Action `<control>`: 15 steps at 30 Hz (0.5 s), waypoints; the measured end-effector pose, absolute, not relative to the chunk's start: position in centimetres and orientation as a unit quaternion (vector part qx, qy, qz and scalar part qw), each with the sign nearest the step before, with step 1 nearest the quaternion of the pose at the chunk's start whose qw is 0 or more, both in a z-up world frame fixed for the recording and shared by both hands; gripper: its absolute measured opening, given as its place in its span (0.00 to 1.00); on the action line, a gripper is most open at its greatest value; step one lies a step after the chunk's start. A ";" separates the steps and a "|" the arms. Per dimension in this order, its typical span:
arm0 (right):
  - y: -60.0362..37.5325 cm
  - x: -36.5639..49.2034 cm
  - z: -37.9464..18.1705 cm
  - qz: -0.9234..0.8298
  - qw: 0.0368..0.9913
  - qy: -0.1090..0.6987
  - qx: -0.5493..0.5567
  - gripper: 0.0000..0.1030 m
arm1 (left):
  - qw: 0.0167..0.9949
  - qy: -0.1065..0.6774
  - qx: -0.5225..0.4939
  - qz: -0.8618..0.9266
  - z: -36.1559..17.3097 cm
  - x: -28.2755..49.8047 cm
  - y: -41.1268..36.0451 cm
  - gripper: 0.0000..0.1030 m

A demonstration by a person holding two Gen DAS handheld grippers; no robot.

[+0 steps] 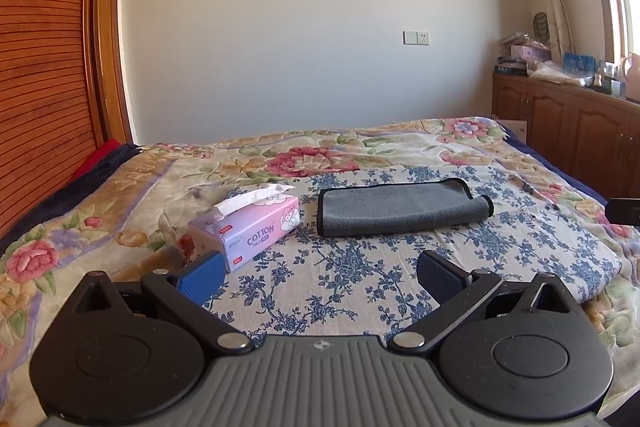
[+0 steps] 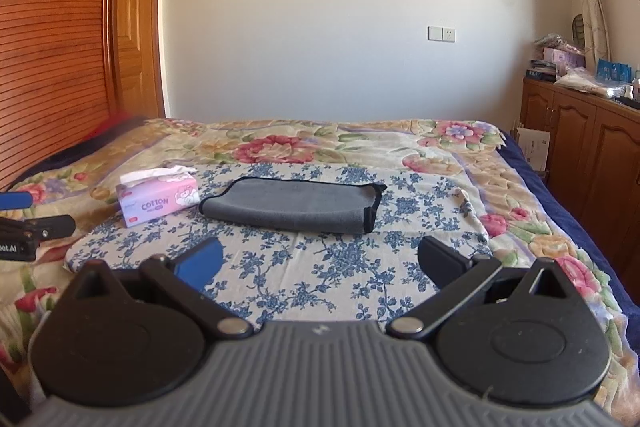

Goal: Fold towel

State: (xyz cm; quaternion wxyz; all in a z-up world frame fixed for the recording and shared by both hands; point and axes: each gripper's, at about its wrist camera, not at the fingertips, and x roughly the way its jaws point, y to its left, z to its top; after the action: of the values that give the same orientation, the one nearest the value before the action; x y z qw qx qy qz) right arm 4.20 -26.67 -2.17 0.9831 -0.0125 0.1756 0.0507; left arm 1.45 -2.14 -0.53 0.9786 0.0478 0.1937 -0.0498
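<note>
A grey towel (image 1: 402, 207) with black trim lies folded in a long strip on the blue-flowered cloth (image 1: 360, 275) on the bed. It also shows in the right wrist view (image 2: 296, 205). My left gripper (image 1: 320, 277) is open and empty, held above the cloth short of the towel. My right gripper (image 2: 320, 265) is open and empty, also short of the towel. The left gripper's fingers (image 2: 16, 201) show at the left edge of the right wrist view. A part of the right gripper (image 1: 624, 211) shows at the right edge of the left wrist view.
A pink tissue box (image 1: 250, 229) stands left of the towel, also in the right wrist view (image 2: 160, 202). A floral blanket (image 1: 304, 155) covers the bed. A wooden headboard (image 1: 40, 87) is at left. A wooden cabinet (image 2: 592, 143) with clutter stands at right.
</note>
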 end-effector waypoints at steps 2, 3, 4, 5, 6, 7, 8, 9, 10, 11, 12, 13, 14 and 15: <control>-26.7 4.1 -2.1 0.049 0.984 0.169 -0.015 1.00 | 0.979 0.192 0.047 -0.050 -0.6 1.5 -2.1 1.00; -26.7 4.0 -2.1 0.048 0.985 0.165 -0.016 1.00 | 0.979 0.190 0.047 -0.051 -0.6 1.4 -2.1 1.00; -26.7 3.9 -2.0 0.047 0.986 0.162 -0.016 1.00 | 0.980 0.187 0.048 -0.050 -0.6 1.4 -2.0 1.00; -26.8 3.8 -2.0 0.045 0.986 0.159 -0.016 1.00 | 0.980 0.184 0.048 -0.050 -0.6 1.3 -2.0 1.00; -26.8 3.8 -2.0 0.043 0.987 0.157 -0.016 1.00 | 0.981 0.183 0.045 -0.051 -0.6 1.3 -2.0 1.00; -26.9 3.8 -2.0 0.042 0.987 0.156 -0.015 1.00 | 0.981 0.181 0.042 -0.053 -0.6 1.2 -2.0 1.00; -26.9 3.7 -1.9 0.040 0.987 0.154 -0.014 1.00 | 0.982 0.179 0.040 -0.053 -0.5 1.1 -1.9 1.00; -27.0 3.7 -1.9 0.038 0.988 0.151 -0.012 1.00 | 0.982 0.175 0.041 -0.053 -0.5 1.0 -1.9 1.00; -27.1 3.7 -1.9 0.037 0.988 0.149 -0.010 1.00 | 0.983 0.172 0.040 -0.052 -0.4 0.9 -1.9 1.00; -27.2 3.6 -1.8 0.035 0.988 0.148 -0.008 1.00 | 0.983 0.170 0.039 -0.051 -0.4 0.8 -1.8 1.00; -27.2 3.7 -1.9 0.033 0.989 0.146 -0.007 1.00 | 0.984 0.168 0.038 -0.051 -0.3 0.7 -1.8 1.00; -27.2 3.7 -1.8 0.031 0.989 0.144 -0.006 1.00 | 0.984 0.165 0.037 -0.049 -0.3 0.7 -1.7 1.00; -27.3 3.6 -1.9 0.029 0.989 0.143 -0.005 1.00 | 0.985 0.163 0.037 -0.048 -0.2 0.6 -1.7 1.00; -27.3 3.6 -1.9 0.028 0.990 0.141 -0.005 1.00 | 0.985 0.160 0.037 -0.047 -0.2 0.6 -1.7 1.00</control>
State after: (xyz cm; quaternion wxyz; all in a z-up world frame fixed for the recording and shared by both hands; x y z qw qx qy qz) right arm 3.57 -27.32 -1.87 0.9896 -0.0048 0.1410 0.0277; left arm 0.57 -1.67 -0.17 0.9853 0.0369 0.1604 -0.0467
